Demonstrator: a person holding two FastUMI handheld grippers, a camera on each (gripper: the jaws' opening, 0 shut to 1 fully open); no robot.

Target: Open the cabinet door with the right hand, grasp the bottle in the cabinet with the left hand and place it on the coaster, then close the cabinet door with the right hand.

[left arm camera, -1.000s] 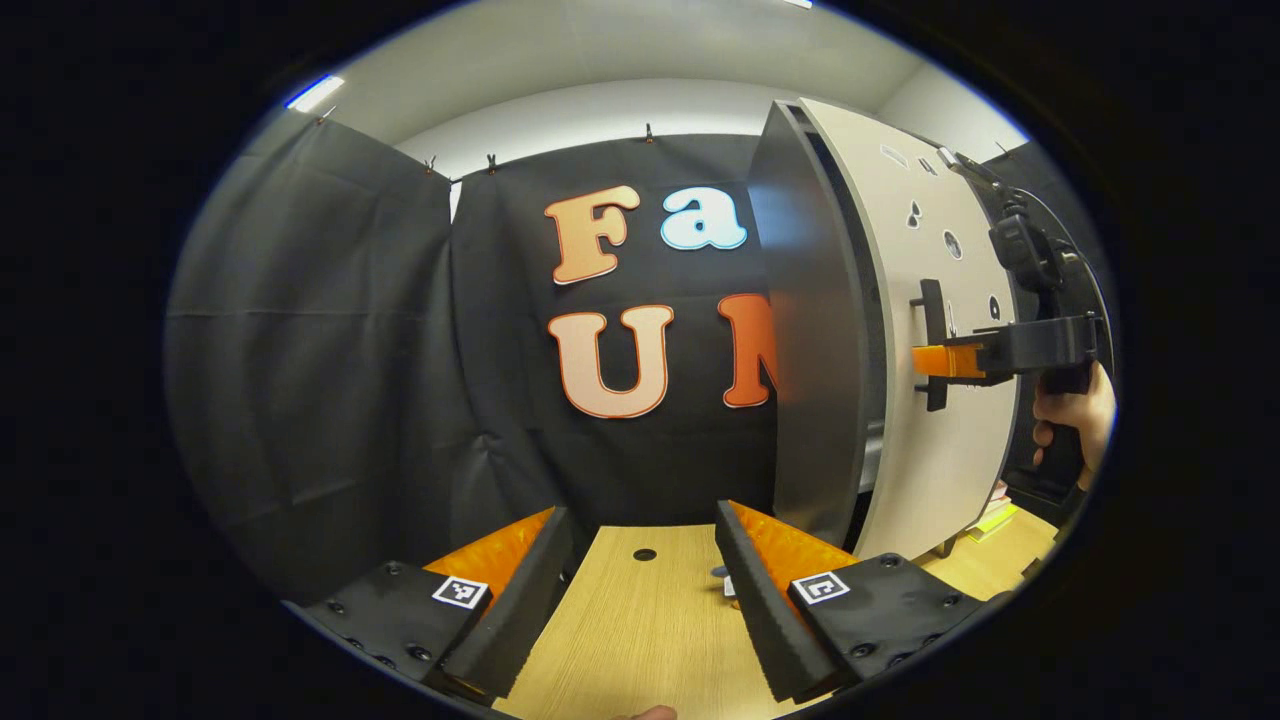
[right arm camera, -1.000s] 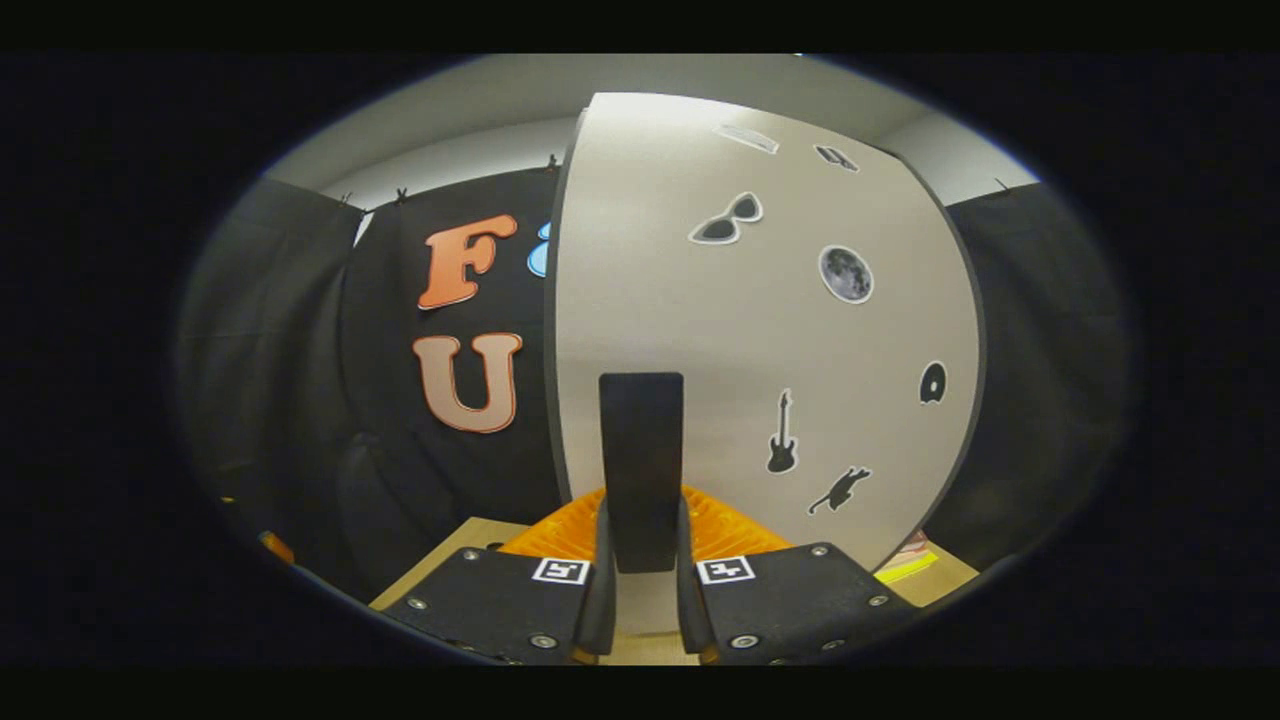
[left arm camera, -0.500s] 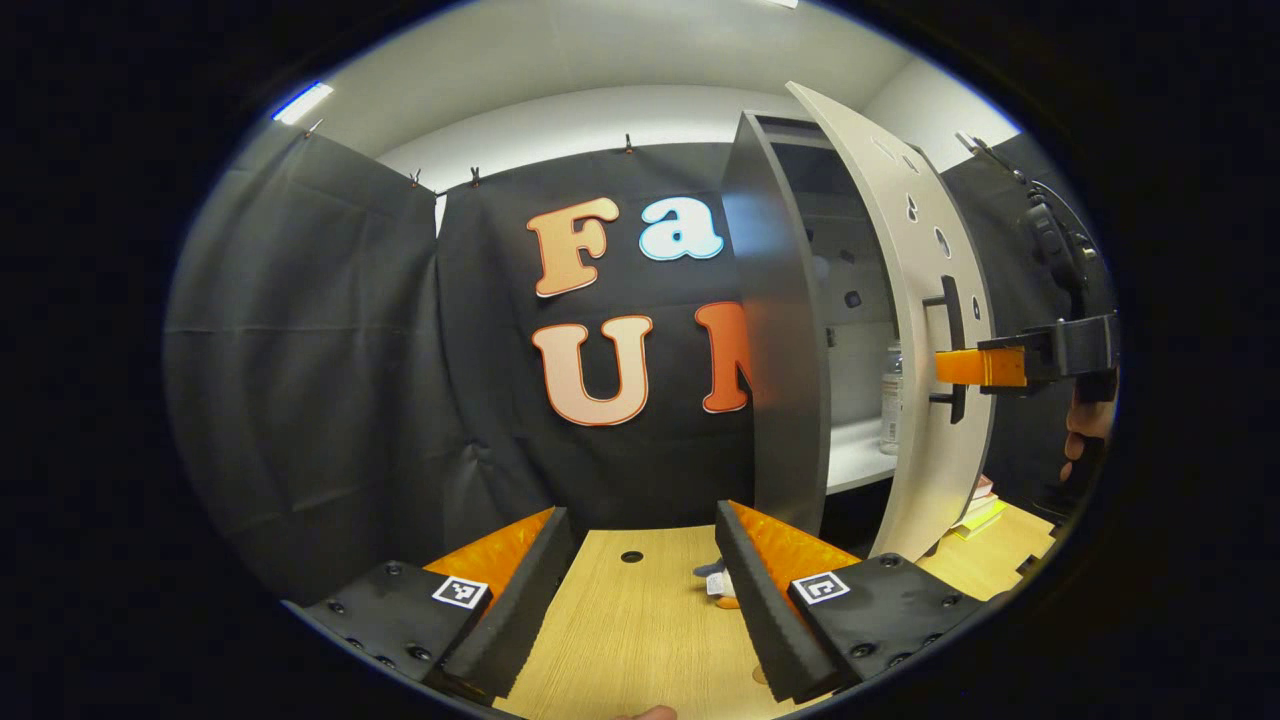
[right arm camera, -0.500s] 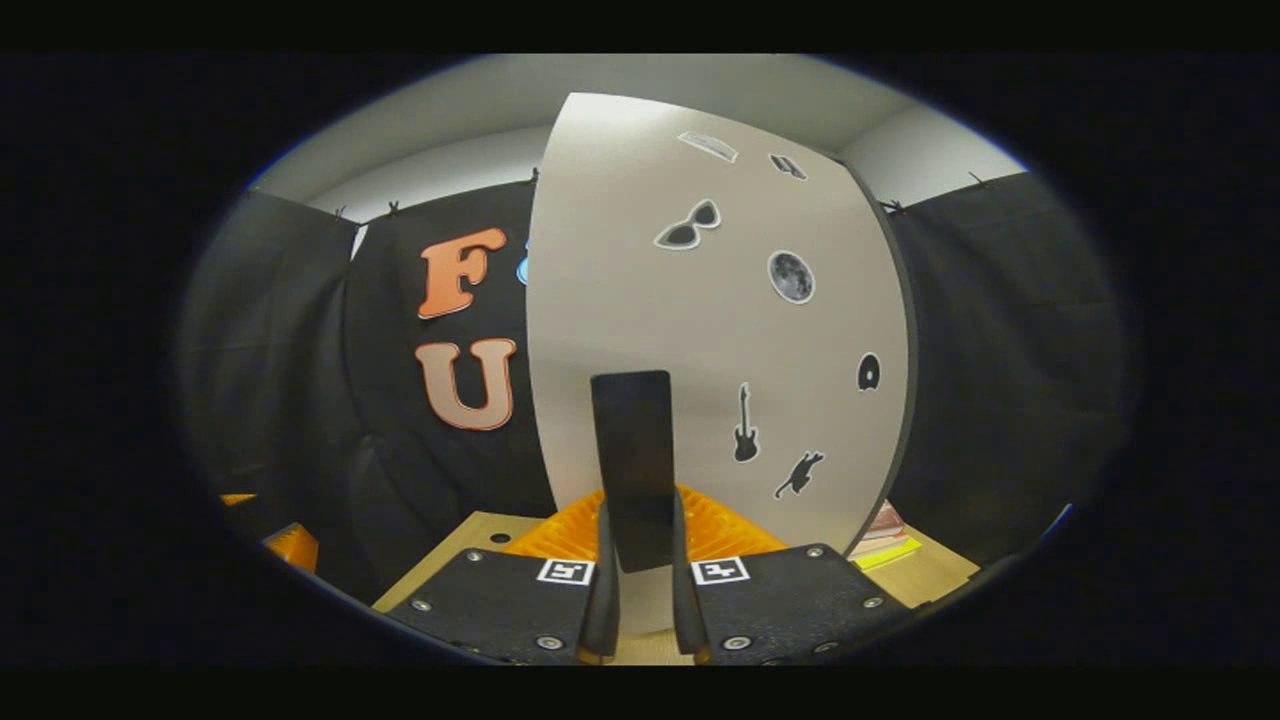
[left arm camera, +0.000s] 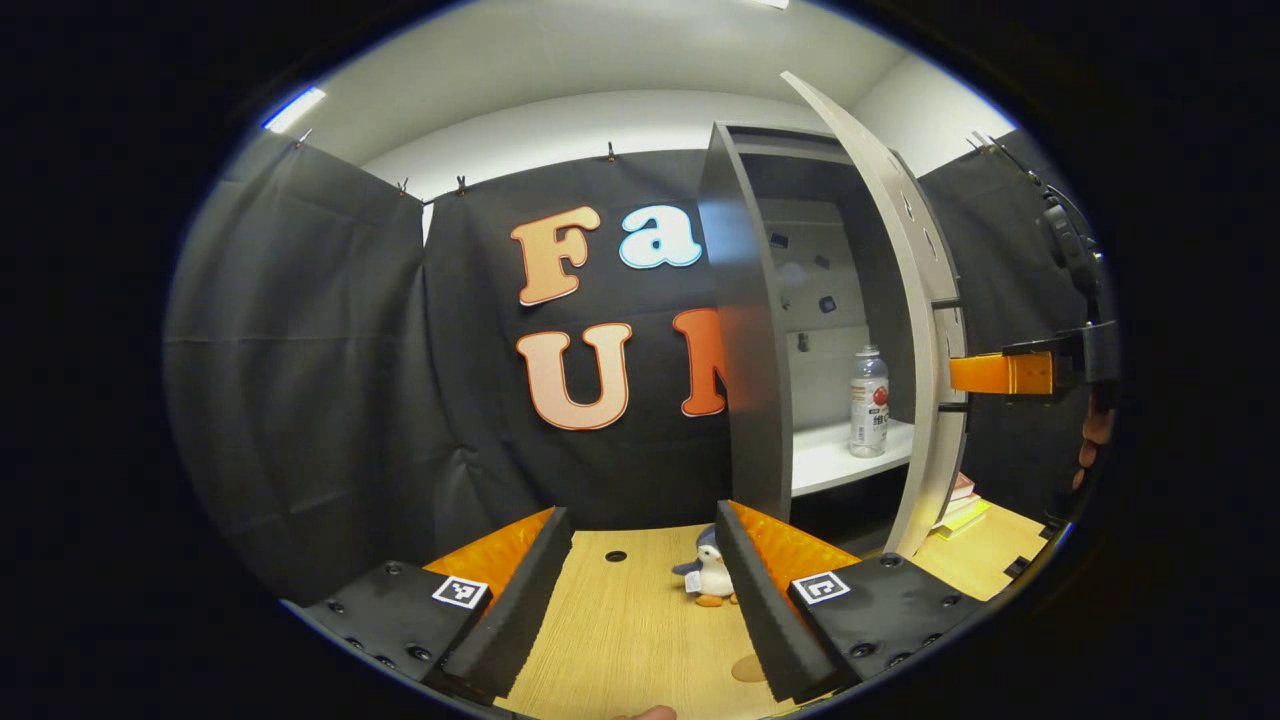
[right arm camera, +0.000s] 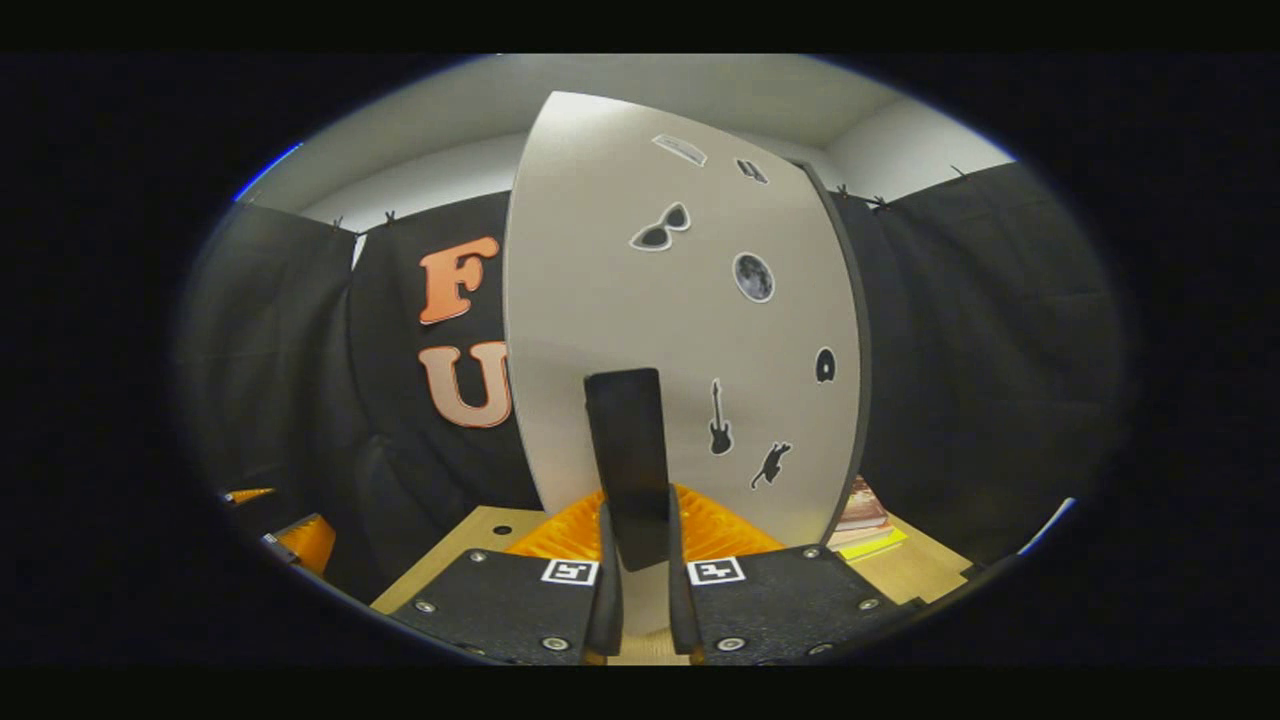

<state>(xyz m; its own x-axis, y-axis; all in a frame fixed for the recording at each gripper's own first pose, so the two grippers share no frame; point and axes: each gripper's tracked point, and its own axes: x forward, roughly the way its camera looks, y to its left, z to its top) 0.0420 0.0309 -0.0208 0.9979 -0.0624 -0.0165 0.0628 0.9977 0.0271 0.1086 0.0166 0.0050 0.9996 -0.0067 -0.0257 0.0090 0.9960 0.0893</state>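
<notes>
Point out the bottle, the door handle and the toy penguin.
bottle (left arm camera: 869, 402): left gripper view, on its label.
door handle (right arm camera: 630, 465): right gripper view, middle of the dark bar.
toy penguin (left arm camera: 712, 579): left gripper view, on its white belly.

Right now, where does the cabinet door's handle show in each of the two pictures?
Left gripper view: the handle is at the right, seen edge-on on the open cabinet door.
Right gripper view: it is the dark bar at the centre, clamped between the right tongs.
Shared landmark: the stack of books at the door's foot.
</notes>
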